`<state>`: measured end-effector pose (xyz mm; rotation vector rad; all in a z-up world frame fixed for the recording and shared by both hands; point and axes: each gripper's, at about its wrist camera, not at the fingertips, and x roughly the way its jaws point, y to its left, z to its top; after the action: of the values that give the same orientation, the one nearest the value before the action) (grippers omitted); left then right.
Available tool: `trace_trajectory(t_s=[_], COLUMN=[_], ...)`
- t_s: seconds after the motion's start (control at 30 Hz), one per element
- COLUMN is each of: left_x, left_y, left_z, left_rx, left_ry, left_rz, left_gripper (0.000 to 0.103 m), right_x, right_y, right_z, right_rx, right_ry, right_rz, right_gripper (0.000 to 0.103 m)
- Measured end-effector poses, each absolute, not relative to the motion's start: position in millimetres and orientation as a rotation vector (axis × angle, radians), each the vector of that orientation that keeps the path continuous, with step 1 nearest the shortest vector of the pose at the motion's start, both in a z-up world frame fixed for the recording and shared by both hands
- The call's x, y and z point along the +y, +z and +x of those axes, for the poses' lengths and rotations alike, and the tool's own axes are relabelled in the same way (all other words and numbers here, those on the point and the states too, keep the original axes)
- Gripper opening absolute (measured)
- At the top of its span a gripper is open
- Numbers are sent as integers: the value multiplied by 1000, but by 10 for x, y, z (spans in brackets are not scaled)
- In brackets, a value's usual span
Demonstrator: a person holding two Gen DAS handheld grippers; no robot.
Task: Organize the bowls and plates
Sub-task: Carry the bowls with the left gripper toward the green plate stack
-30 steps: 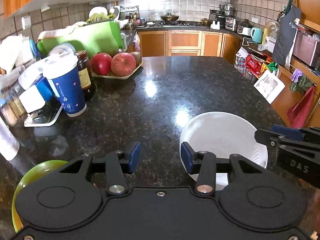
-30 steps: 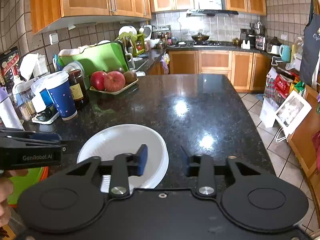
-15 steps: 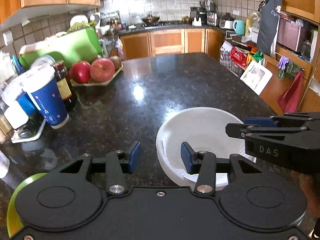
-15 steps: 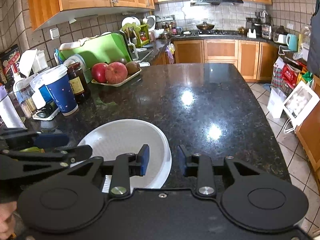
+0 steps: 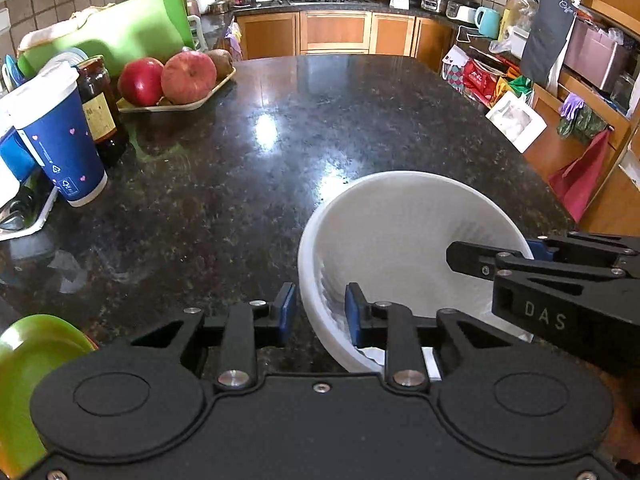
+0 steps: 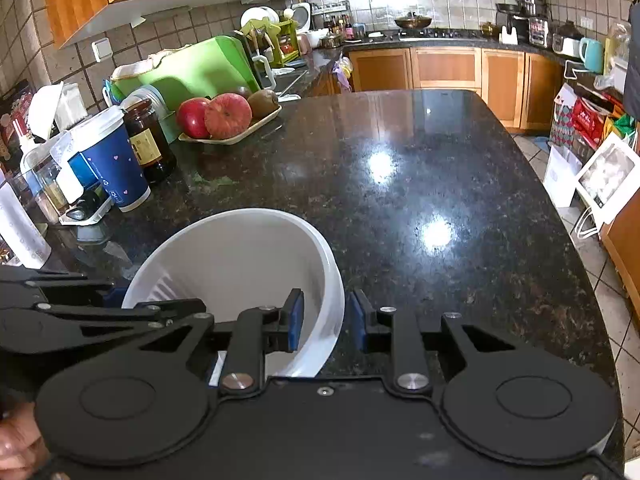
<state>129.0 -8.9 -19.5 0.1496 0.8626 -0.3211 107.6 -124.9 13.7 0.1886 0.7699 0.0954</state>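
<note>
The white bowl sat on the dark table between both grippers — the left gripper and right gripper each stood part-spread astride its rim, fingers not pressed against it.

Granite counter (dark, speckled) bears cup, fruit tray.

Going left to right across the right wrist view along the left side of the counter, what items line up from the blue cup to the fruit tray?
Blue paper cup → dark jar → red apple → larger apple → kiwi, the fruits on the tray.
</note>
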Motion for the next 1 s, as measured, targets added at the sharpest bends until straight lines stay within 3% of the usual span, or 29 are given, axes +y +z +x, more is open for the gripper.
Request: trace_trajectory(t_s=[0.3,1.0], left_x=[-118,-64], left_y=[-198,22], left_z=[1247,946], left_rx=[861,832], left_ry=[-317,-208], left_rz=[145,79], left_gripper=[29,28], right_x=[-1251,-1252], right_y=[158,368], right_z=[1022,795], right_rx=[776,716], right_ry=[97,200], right_rz=[201,139], right_gripper=[20,20])
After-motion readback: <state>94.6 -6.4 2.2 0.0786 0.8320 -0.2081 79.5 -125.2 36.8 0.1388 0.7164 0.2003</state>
